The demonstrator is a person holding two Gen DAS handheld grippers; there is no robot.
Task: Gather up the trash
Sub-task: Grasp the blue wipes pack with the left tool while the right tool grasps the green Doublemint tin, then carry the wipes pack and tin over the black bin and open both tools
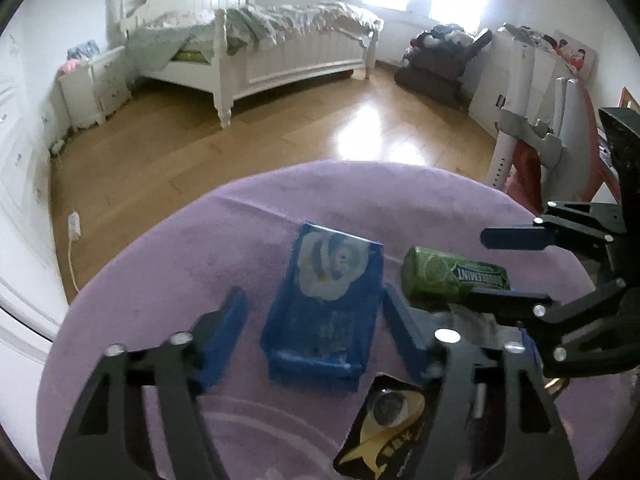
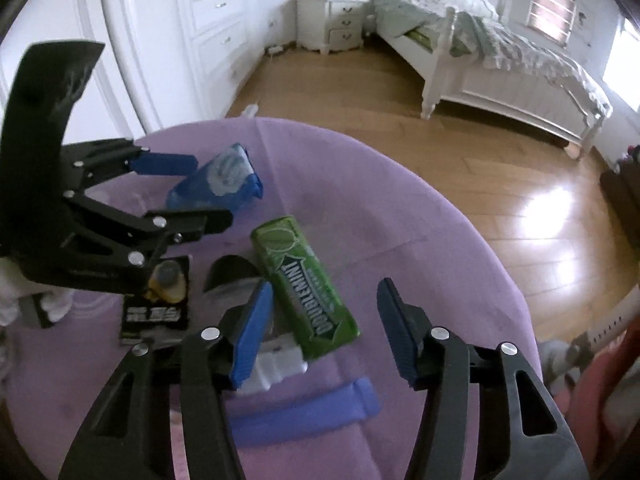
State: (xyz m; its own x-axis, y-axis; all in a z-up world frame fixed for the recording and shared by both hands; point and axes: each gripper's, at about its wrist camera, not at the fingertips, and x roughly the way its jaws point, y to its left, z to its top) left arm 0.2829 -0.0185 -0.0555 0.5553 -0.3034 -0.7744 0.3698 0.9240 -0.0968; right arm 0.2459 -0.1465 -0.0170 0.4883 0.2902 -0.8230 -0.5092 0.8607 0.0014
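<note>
left wrist view looks down onto a round table under a purple cloth [image 1: 160,280], with the left gripper [image 1: 314,322] held over it and its blue fingers [image 1: 224,336] spread to either side of a blue tissue pack [image 1: 324,308]. the pack lies flat between them, and a gap shows along each of its long sides, so the pads are not pressing on it. just to the right of the pack lies a green doublemint gum pack [image 1: 448,278], and the right gripper [image 1: 504,268] reaches in from the right edge with one finger above that pack and one below it. near the bottom of this view a black and yellow wrapper [image 1: 384,428] lies on the cloth, partly under the left gripper's frame. right wrist view shows the same table from the other side: the right gripper [image 2: 320,328] is spread, and the green doublemint gum pack [image 2: 304,284] lies slanted between its fingers, close against the left one and well clear of the other. a white crumpled piece [image 2: 276,364] sits just under the near end of the gum pack. the left gripper [image 2: 180,192] comes in from the left around the blue tissue pack [image 2: 224,180], and the black and yellow wrapper [image 2: 160,304] lies below it. a blue-violet tube [image 2: 304,408] lies on the cloth at the near side. beyond the table are a wooden floor [image 2: 460,168] and a white bed [image 2: 500,60].
</note>
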